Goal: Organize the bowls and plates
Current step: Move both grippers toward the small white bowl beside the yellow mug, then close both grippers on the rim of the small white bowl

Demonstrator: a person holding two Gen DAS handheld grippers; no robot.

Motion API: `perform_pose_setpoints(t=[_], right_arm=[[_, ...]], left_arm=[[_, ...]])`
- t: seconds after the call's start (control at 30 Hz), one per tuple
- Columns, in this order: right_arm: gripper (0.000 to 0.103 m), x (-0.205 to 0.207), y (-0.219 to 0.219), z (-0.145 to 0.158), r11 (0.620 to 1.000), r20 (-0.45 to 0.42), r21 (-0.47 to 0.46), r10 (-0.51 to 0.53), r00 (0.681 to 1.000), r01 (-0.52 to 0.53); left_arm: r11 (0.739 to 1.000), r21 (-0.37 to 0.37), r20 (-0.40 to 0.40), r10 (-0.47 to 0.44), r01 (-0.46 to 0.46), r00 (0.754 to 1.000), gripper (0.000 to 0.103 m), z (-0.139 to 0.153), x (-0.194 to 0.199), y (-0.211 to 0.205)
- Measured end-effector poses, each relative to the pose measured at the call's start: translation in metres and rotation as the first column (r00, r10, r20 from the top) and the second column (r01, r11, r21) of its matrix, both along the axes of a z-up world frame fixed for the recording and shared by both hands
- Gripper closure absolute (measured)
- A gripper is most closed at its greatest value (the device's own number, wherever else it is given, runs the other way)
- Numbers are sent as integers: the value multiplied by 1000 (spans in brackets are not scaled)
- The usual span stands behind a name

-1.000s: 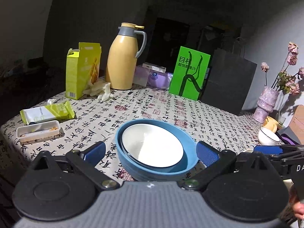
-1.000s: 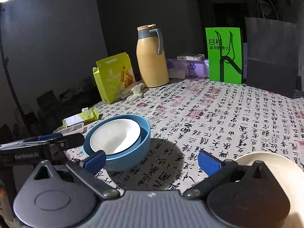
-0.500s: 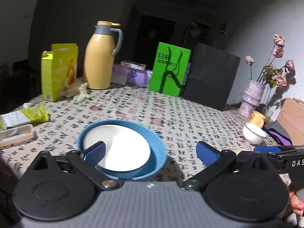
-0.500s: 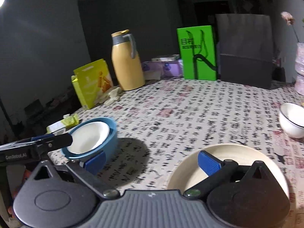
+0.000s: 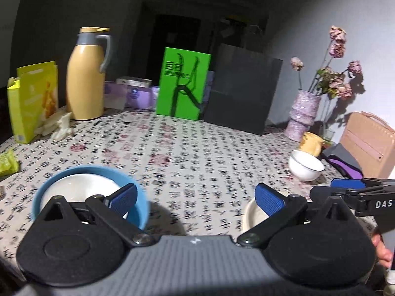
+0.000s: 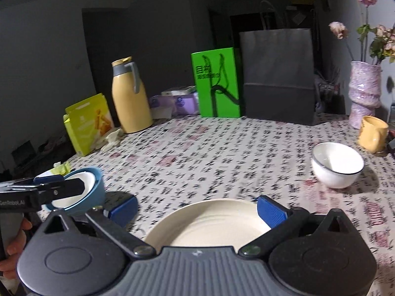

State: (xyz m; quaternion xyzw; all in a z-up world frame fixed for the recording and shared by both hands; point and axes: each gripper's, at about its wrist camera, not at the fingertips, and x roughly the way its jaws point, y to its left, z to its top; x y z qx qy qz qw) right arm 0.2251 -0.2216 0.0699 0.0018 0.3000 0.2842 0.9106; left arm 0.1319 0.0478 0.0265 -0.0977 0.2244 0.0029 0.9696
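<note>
A blue bowl (image 5: 138, 192) with a white bowl (image 5: 76, 187) nested inside stands at the near left of the table; it also shows in the right wrist view (image 6: 97, 187). My left gripper (image 5: 196, 198) is open and empty, to the right of that stack. A cream plate (image 6: 209, 224) lies just in front of my open, empty right gripper (image 6: 197, 209), partly between its fingers; its edge shows in the left wrist view (image 5: 249, 214). A white bowl with a dark rim (image 6: 337, 164) stands at the right (image 5: 306, 165).
At the back stand a yellow thermos (image 5: 86, 74), a yellow-green box (image 5: 32, 101), a green bag (image 5: 182, 83), a black paper bag (image 5: 243, 96) and purple packs (image 5: 137, 93). A vase with dried flowers (image 5: 305, 113), a yellow mug (image 6: 372, 133) and a brown case (image 5: 367, 143) are at the right.
Both grippers have swung to the right. The blue bowl stack has slid to the left of both views, and the cream plate now lies centred before the right gripper.
</note>
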Motion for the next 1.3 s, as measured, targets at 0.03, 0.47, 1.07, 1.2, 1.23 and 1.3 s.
perform_pose_setpoints(t=[0.03,0.47,1.07,1.2,1.23,1.3], right_arm=[[0,3,-5,1,1000,3,1,-8,1000,8],[0,36,-72,4,995,21,30,-95,995,94],[0,95,-127,14,984,21,28,-176,984,175],[0,115,-137,19,980,6,31,-195,981,194],[0,121,-139,20,979,-3,32,-199,980,199],[0,132,-142,22,978,-19,35,-205,979,205]], left_arm=[[1000,-1,0,-10,10,1000,0,2,4,-4],[991,-20,-29,-130,129,991,0,13,66,-76],[980,-80,-115,-192,183,975,0,19,143,-144],[980,-88,-128,-188,178,974,0,22,161,-156],[980,-92,-132,-186,175,974,0,22,166,-158],[980,-99,-143,-183,170,973,0,23,176,-163]])
